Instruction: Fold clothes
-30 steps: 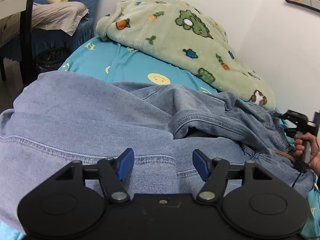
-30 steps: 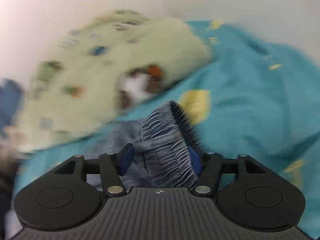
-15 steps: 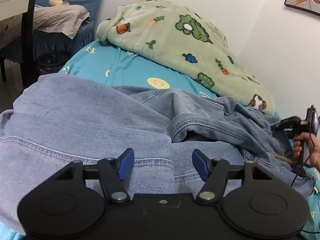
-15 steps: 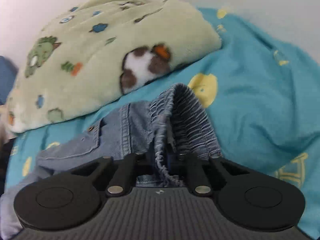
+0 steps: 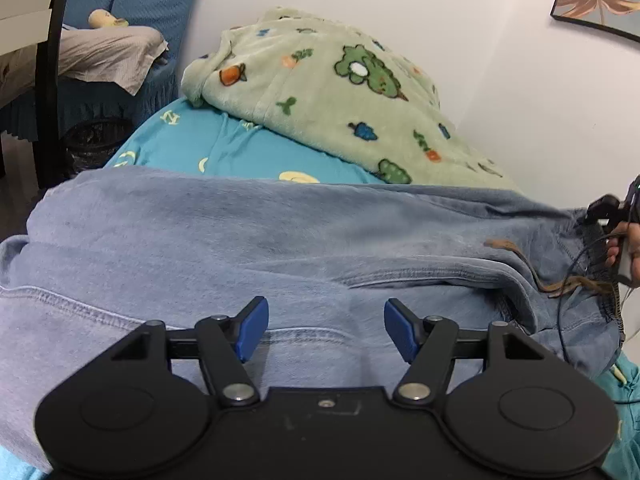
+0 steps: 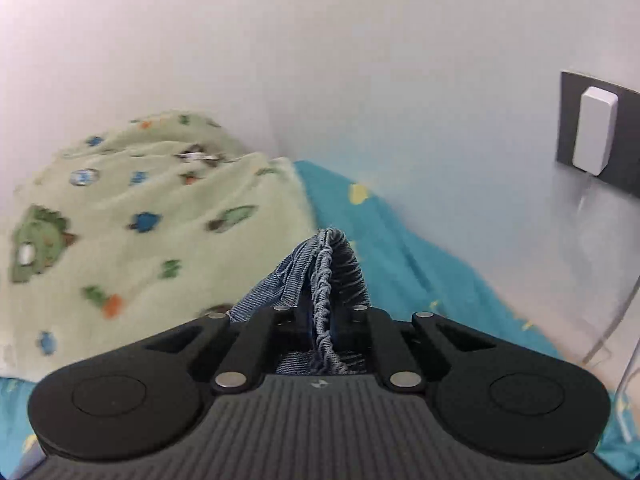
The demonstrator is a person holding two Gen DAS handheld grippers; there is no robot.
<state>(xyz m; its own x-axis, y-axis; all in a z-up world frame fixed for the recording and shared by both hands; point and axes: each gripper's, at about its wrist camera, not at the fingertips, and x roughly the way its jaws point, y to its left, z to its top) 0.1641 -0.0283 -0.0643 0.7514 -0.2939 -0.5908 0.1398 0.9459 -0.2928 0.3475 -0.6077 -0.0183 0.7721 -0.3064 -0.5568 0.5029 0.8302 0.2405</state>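
Observation:
Light blue jeans [image 5: 208, 240] lie spread across the bed, legs to the left and waist to the right. My left gripper [image 5: 326, 330] is open just above the denim near a seam, holding nothing. My right gripper [image 6: 323, 312] is shut on the jeans' elastic waistband [image 6: 334, 264], which bunches up between the jaws and is lifted off the bed. In the left wrist view the right gripper [image 5: 612, 216] shows at the far right edge at the waistband, with a brown drawstring [image 5: 516, 252] hanging by it.
A green cartoon-print blanket [image 5: 336, 92] is heaped at the back of the bed against the white wall. The turquoise sheet [image 5: 208, 148] covers the bed. A blue sofa [image 5: 120, 8] and a black chair frame [image 5: 48, 80] stand left. A wall switch [image 6: 596, 136] is at the right.
My right gripper closed on the waistband and lifted it up and back. The jeans' upper layer has been pulled taut and flatter. My left gripper stayed open in place.

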